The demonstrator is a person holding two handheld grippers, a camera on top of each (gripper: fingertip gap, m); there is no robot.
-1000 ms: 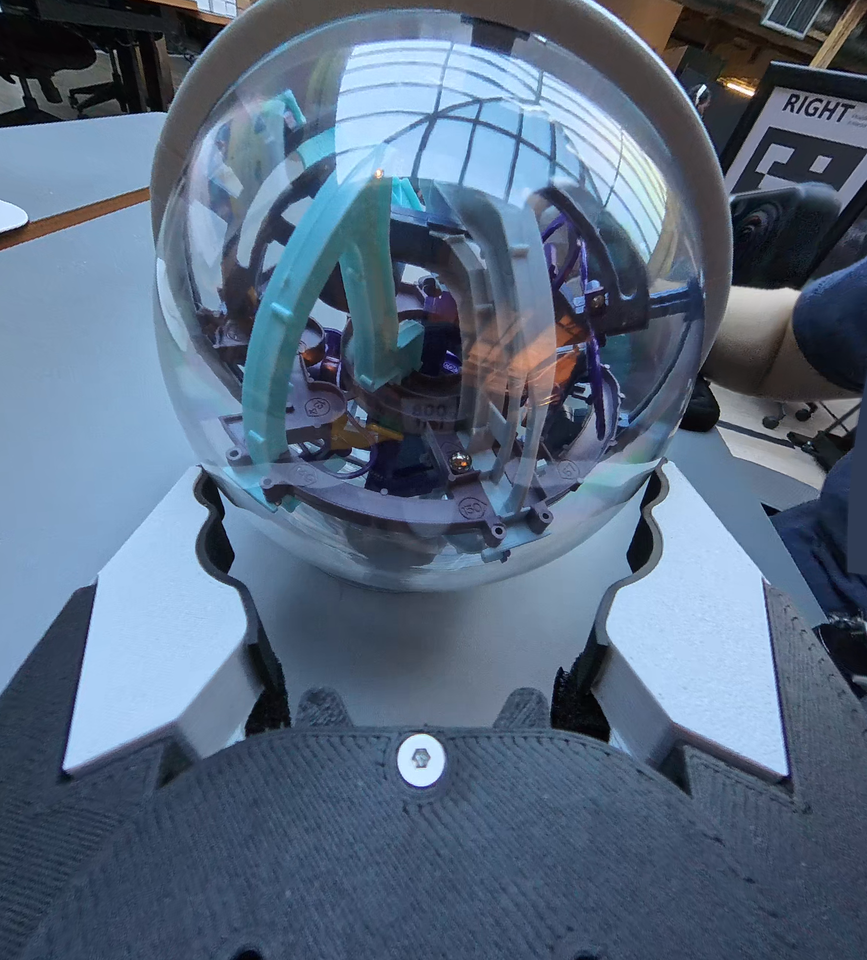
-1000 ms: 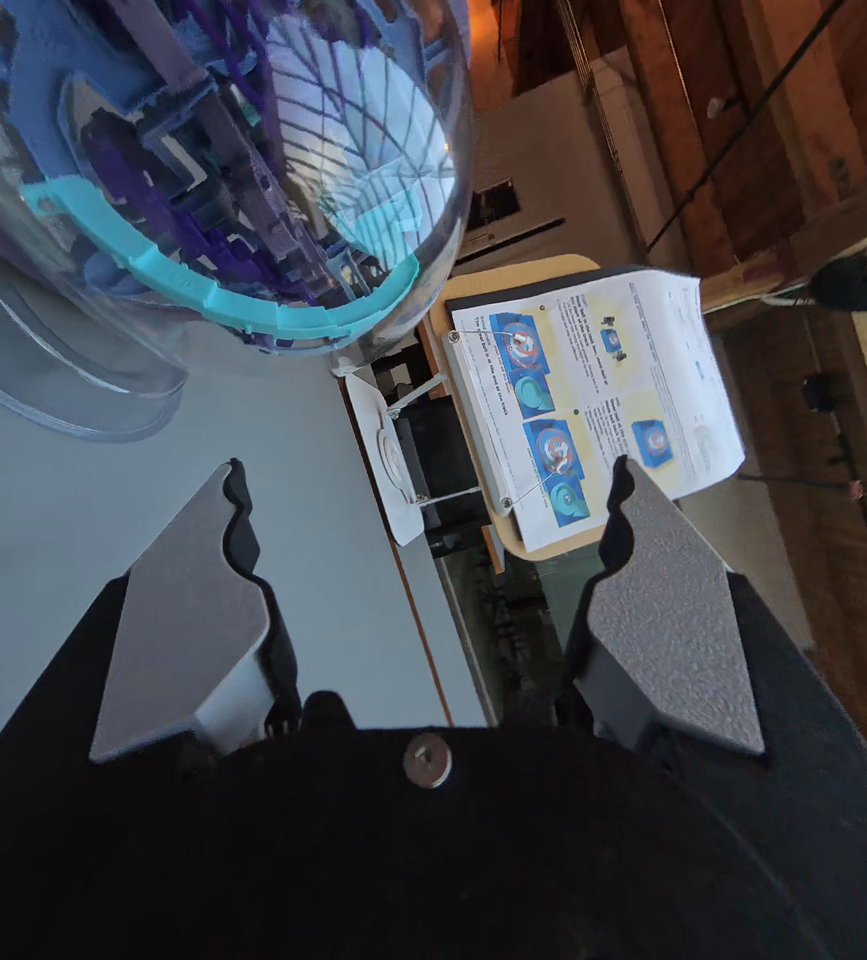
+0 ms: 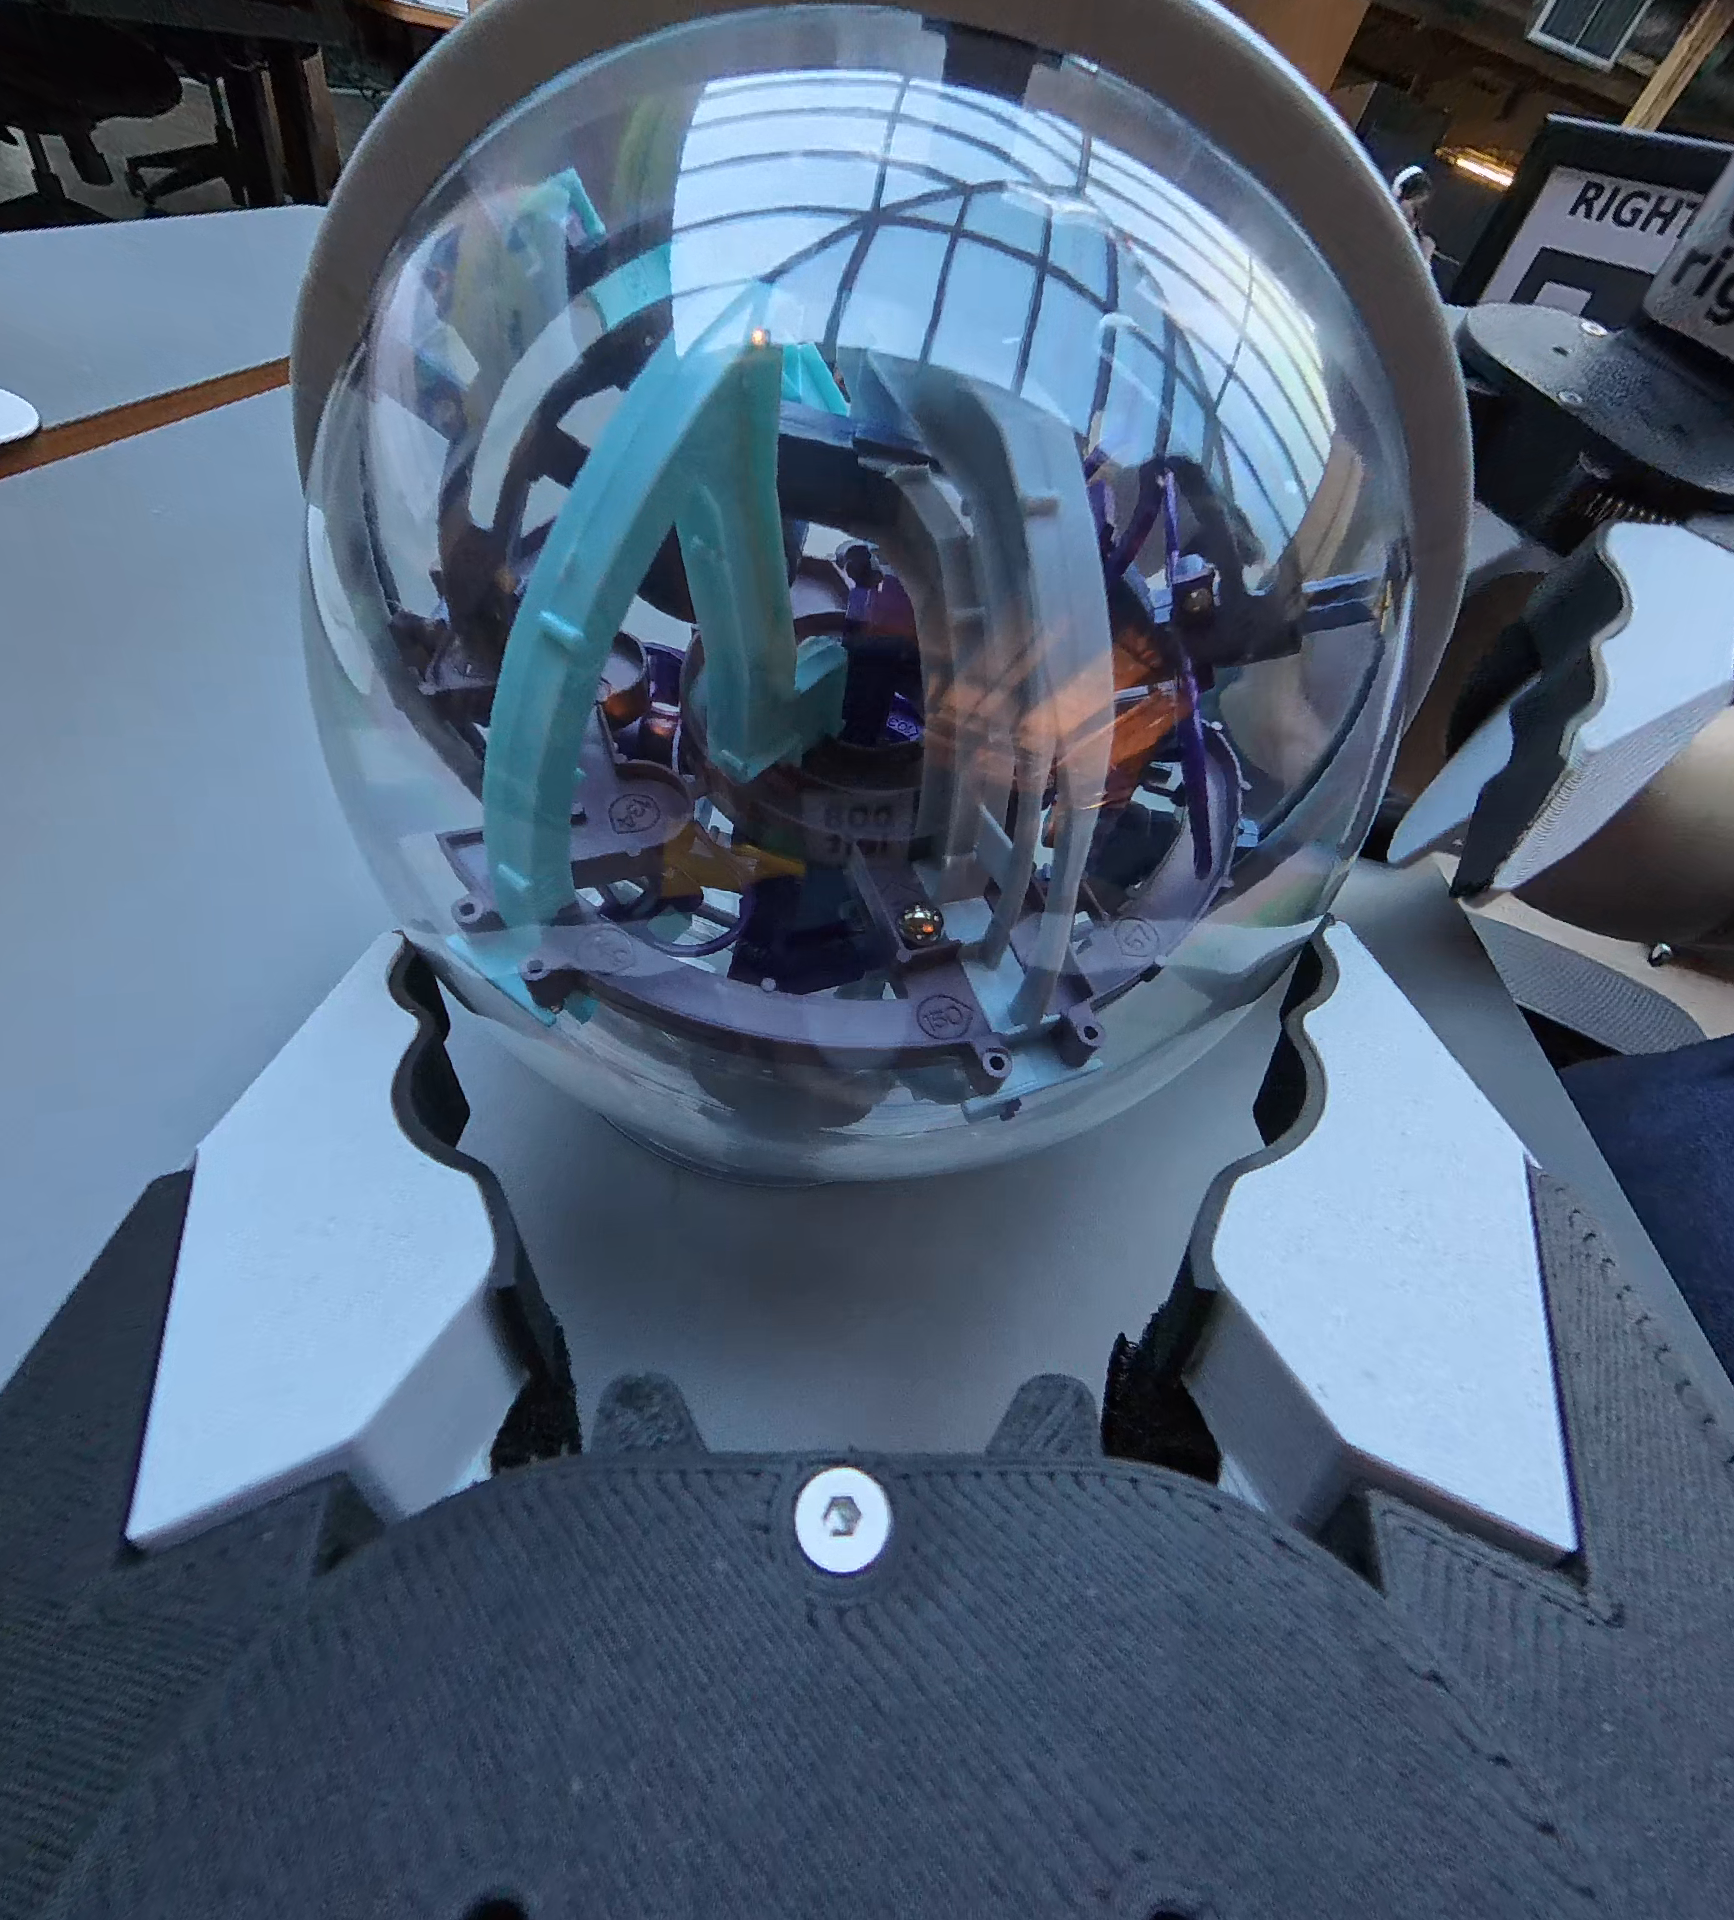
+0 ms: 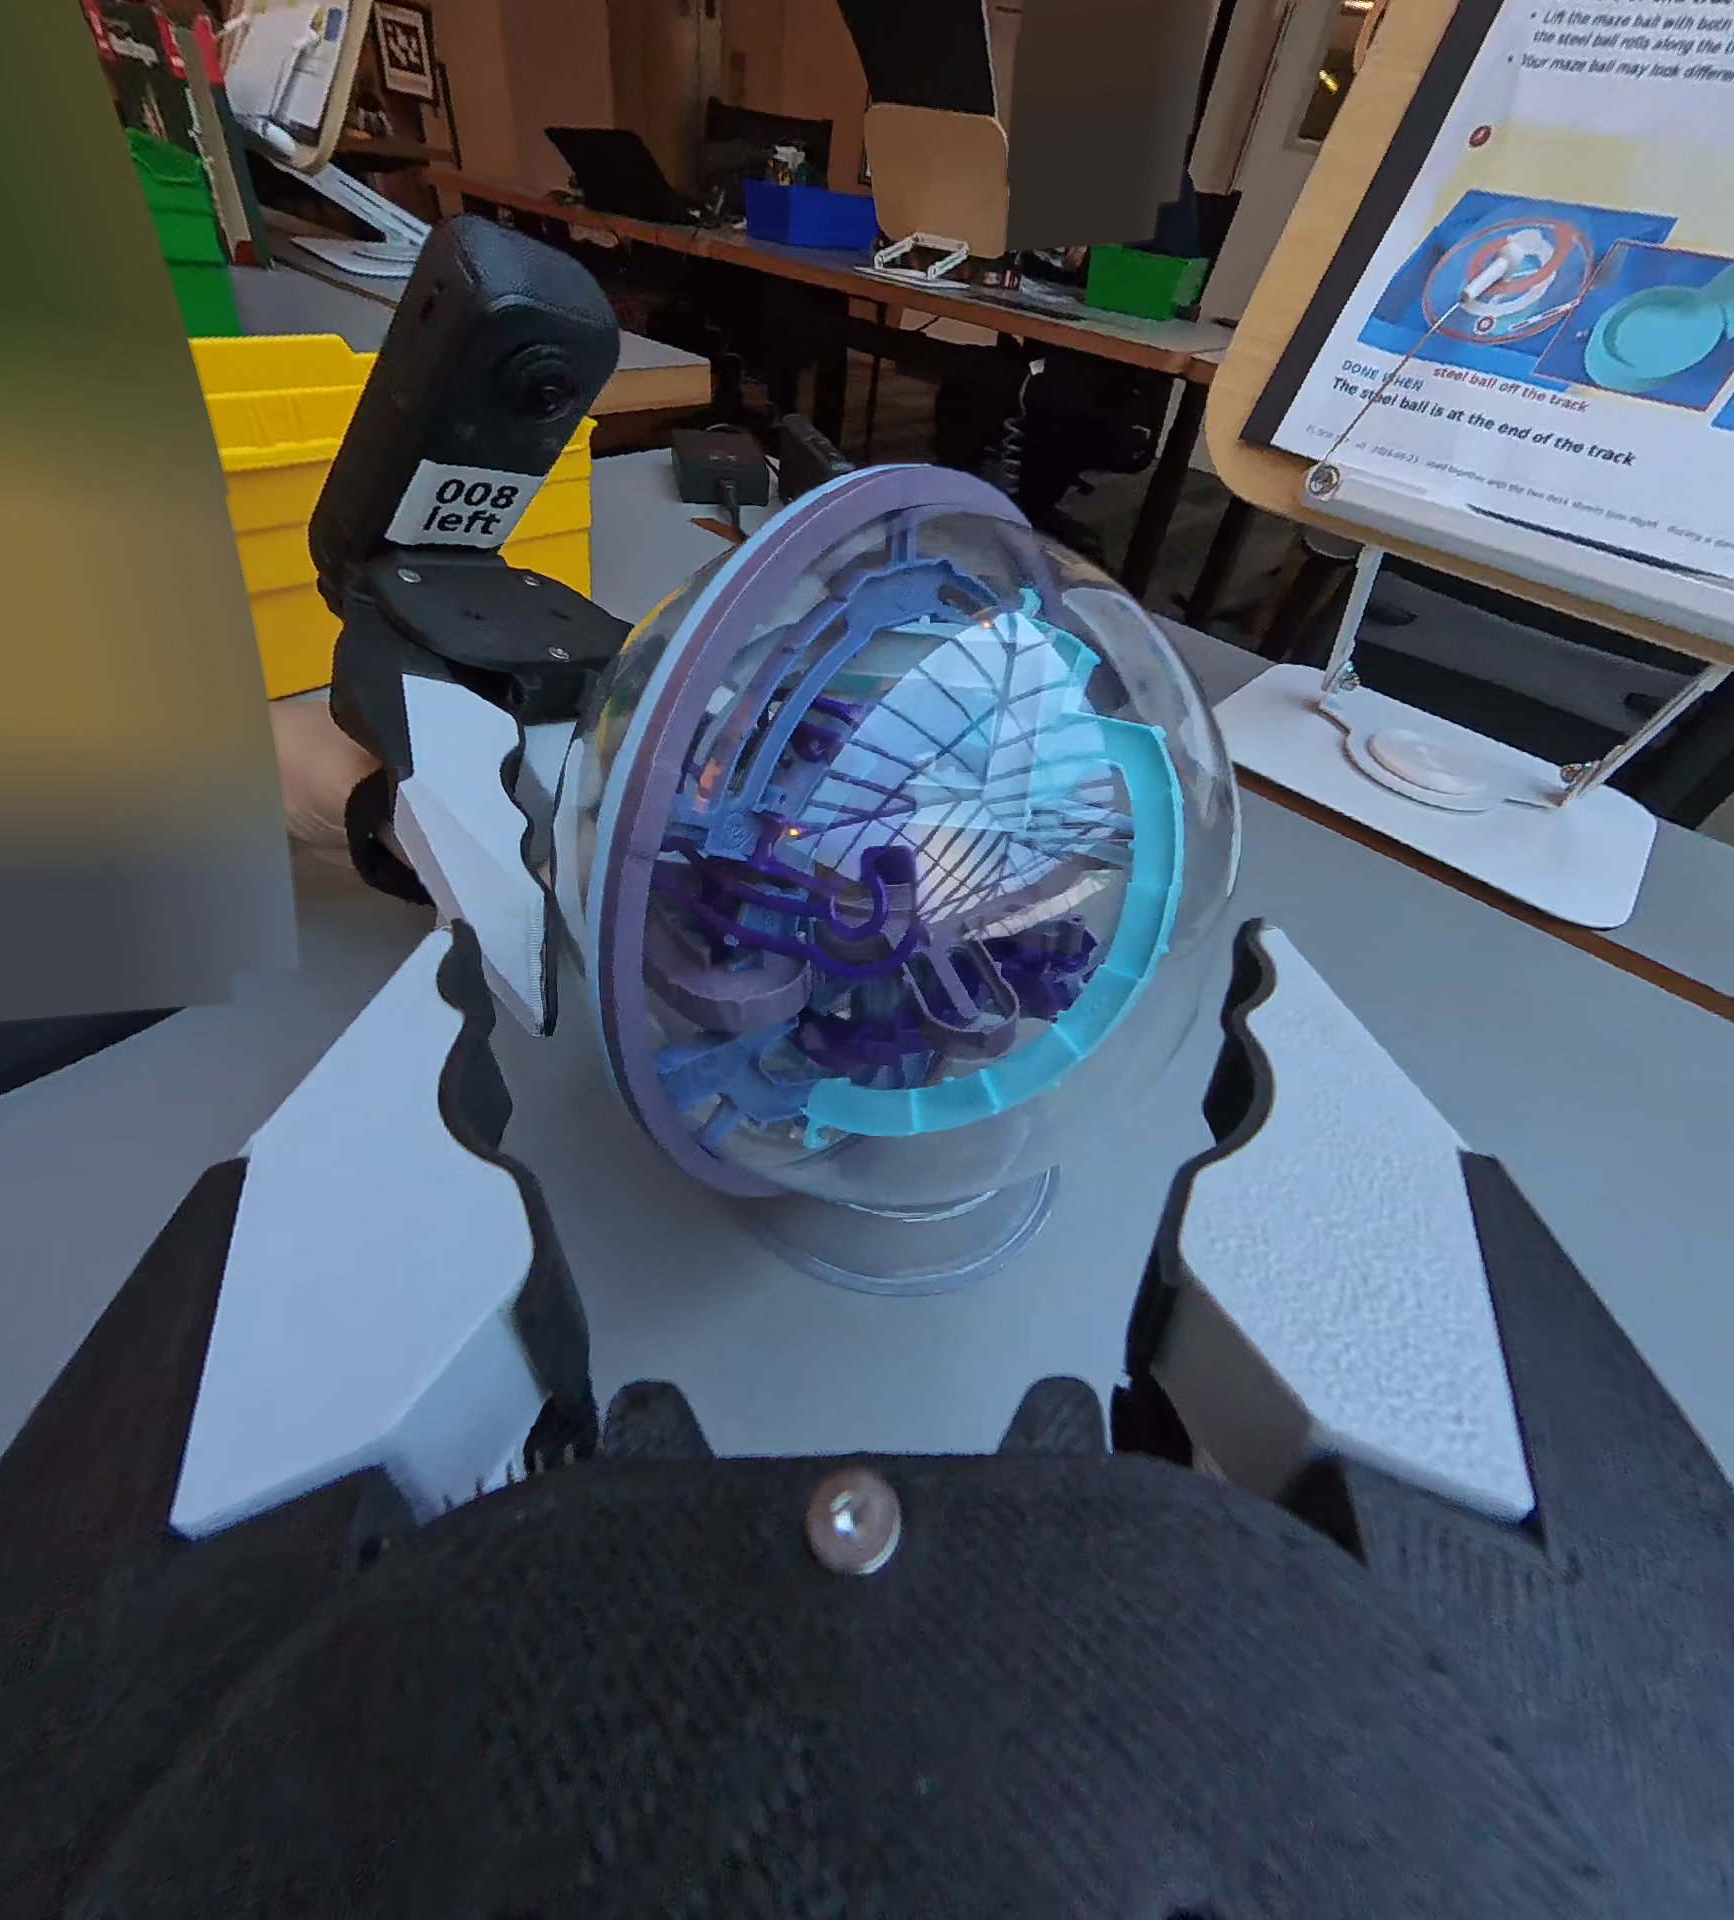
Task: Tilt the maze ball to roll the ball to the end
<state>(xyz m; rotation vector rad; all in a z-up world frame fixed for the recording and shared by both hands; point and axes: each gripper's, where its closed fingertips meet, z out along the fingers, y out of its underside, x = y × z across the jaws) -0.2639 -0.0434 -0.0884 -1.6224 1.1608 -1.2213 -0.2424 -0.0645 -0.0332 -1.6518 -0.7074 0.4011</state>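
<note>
While the maze ball [image 3: 873, 665] sits on its clear stand [image 4: 910, 1236] on the grey counter [image 3: 115, 727], filling the middle of both wrist views, my left tool [image 3: 858, 1049] is released, its two white fingers [image 3: 323, 1288] spread wide on either side of the sphere's lower part without touching it. My right tool [image 4: 847, 1029] is also released, fingers apart to the left and right of the stand, short of the ball. Inside the clear shell a small steel ball [image 3: 920, 922] rests low on the purple track, right of the teal arch [image 3: 572, 665]. From the right wrist view, my left tool shows at centre left just beside the ball's grey equator ring [image 4: 634, 831]. An instruction sheet [image 4: 1611, 239] on a wooden easel stands at upper right, and a yellow bin [image 4: 281, 436] at left behind.
</note>
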